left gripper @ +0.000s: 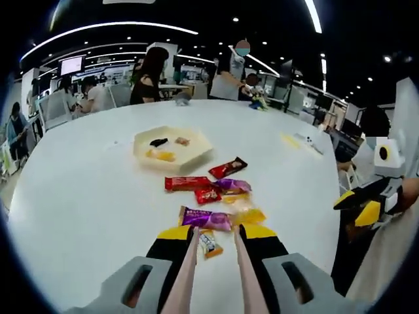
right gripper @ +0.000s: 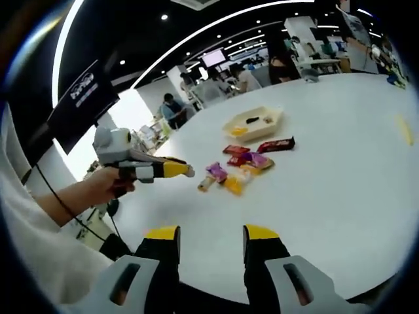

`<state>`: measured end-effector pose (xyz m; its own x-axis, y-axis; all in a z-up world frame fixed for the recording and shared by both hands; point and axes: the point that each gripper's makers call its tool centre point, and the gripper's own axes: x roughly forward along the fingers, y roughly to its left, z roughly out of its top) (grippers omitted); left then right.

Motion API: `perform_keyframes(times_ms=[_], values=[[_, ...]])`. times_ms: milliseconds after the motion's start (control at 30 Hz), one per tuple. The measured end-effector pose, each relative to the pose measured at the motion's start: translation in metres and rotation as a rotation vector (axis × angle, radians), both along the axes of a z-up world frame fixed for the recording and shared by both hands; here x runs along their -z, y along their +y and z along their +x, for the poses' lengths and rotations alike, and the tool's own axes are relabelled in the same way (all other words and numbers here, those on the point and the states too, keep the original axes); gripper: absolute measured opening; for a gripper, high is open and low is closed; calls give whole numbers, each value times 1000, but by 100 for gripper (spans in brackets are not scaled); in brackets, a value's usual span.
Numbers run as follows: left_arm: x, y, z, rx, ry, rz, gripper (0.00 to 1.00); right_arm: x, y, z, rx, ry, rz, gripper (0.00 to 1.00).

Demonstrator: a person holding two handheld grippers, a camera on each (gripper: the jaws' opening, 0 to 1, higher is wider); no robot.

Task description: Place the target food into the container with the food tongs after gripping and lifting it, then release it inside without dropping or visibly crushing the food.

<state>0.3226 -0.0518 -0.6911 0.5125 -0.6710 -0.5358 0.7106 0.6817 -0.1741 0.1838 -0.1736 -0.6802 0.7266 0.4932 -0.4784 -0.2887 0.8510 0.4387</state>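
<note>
In the left gripper view, the left gripper (left gripper: 216,241) holds tongs (left gripper: 186,275) whose arms, parted, straddle a small snack bar (left gripper: 209,244) lying lengthwise away from the camera. Beyond sits the hexagonal tray (left gripper: 196,156). The right gripper (right gripper: 211,239) hovers open.

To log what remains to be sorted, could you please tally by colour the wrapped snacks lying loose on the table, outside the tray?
Red wrappers: 3
Purple wrappers: 2
Yellow or orange wrappers: 3, counting the small one nearest the left gripper's jaws
Total: 8
</note>
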Motion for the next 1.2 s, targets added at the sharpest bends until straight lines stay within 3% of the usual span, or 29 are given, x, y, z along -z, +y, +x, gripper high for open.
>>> perform_keyframes(times_ms=[167,567,867,1200], values=[[11,0,1,12,7,34,27,1,-1,2,6,2,-6,38],[25,-4,2,-10,39,35,27,1,4,5,-15,14,-19,38],[27,-10,5,-4,57,23,27,2,-3,6,-5,21,-23,38],[37,-13,4,5,62,59,27,4,-7,5,-2,28,-18,38]])
